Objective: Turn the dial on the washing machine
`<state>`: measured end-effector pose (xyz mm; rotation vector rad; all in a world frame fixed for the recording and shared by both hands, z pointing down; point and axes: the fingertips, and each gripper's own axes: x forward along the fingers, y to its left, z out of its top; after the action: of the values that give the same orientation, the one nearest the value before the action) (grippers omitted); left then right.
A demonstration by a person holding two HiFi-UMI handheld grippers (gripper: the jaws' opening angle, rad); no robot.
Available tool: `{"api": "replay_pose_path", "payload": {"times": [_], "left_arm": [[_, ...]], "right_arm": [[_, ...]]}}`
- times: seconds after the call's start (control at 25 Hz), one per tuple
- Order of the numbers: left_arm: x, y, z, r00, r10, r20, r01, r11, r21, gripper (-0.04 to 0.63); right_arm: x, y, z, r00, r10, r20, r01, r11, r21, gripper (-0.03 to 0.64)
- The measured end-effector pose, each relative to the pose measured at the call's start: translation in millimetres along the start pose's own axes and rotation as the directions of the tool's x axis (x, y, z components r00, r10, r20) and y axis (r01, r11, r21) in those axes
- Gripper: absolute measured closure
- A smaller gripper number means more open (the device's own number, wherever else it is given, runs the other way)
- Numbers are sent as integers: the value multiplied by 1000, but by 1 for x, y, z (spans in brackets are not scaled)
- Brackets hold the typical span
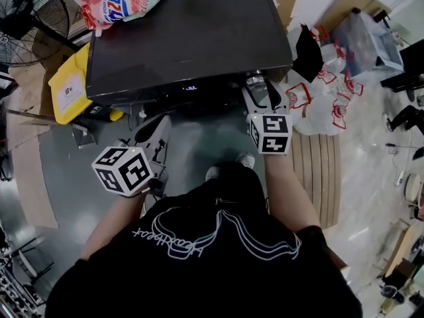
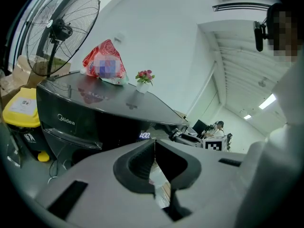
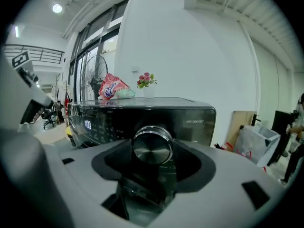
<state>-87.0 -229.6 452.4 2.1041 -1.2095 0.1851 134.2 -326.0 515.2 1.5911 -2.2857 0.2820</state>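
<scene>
A black washing machine [image 1: 185, 38] stands in front of me, its lit display [image 2: 144, 136] on the front panel. Its chrome dial [image 3: 152, 145] sits at the panel's right end, between the jaws of my right gripper [image 3: 152, 151], which close on its sides. From the head view the right gripper [image 1: 258, 93] reaches up against the machine's front right corner, where the dial [image 1: 255, 81] glints. My left gripper [image 1: 158, 128] hangs away from the machine's front, lower left, touching nothing. In its own view the left gripper [image 2: 154, 163] has its pads together and nothing between them.
A red detergent bag [image 1: 119, 2] and a small vase of flowers [image 2: 144, 80] rest on the machine's top. A standing fan [image 1: 33, 18] and a yellow container [image 1: 69, 88] are to its left. Plastic bags [image 1: 324, 91] and wooden slats [image 1: 318, 171] lie on the right.
</scene>
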Motion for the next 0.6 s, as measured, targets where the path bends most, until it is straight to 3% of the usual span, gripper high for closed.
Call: {"api": "replay_pose_path", "payload": {"times": [0.2, 0.44, 0.6], "left_arm": [[0, -1, -2, 1000, -5, -1, 5, 1000, -5, 584], [-2, 3, 2, 1000, 2, 15, -2, 1000, -16, 584], [-2, 1, 4, 1000, -3, 25, 3, 1000, -21, 584]], "right_arm": [[0, -2, -1, 999, 36, 16, -38, 992, 121, 342], [-1, -7, -3, 994, 90, 59, -104, 932, 346, 342], [-1, -7, -4, 994, 99, 53, -112, 922, 371, 341]]}}
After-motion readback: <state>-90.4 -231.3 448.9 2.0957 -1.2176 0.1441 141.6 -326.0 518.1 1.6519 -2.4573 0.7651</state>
